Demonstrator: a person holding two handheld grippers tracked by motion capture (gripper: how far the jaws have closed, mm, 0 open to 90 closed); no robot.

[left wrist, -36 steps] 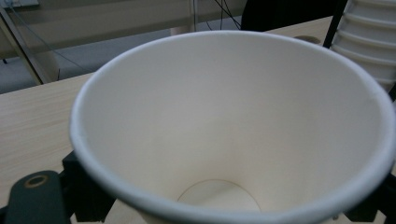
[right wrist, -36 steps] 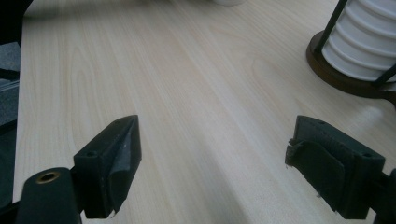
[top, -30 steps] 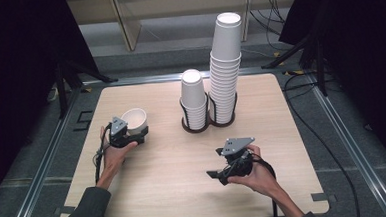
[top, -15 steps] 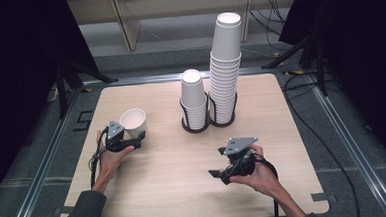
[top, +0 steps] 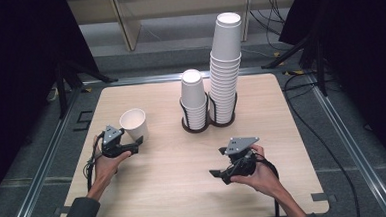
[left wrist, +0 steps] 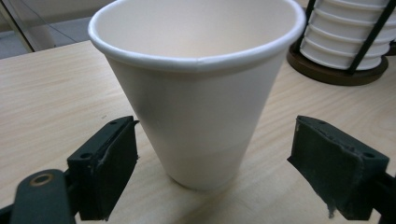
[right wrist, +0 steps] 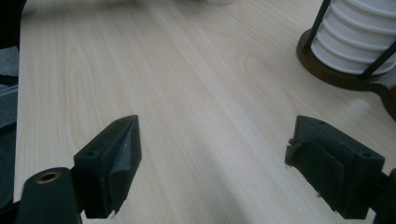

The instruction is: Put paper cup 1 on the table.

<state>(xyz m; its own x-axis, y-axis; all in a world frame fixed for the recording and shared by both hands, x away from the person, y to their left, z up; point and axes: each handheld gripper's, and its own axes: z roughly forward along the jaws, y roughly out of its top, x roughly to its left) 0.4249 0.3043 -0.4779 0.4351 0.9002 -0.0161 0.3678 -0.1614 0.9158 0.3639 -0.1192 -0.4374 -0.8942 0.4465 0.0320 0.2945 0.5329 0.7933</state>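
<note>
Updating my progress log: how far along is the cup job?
Done: one paper cup stands upright on the table, apart from the holder. In hand: the left gripper brackets it, jaws open, not gripping. Left: seemingly the short stack and tall stack in the holder; the right gripper rests open, empty.

Two black handheld grippers are seen in the high view, the left gripper (top: 136,140) and the right gripper (top: 215,174), each topped by a grey three-cornered plate with small dark dots at its corners. A black cable is trailed from each body. In the left gripper view, matte black jaws with chamfered edges, recessed screw holes and worn, frayed pads (left wrist: 113,173) are shown, beside a brass-ringed hole. Dark grey sleeves (top: 79,214) are worn on the forearms.
</note>
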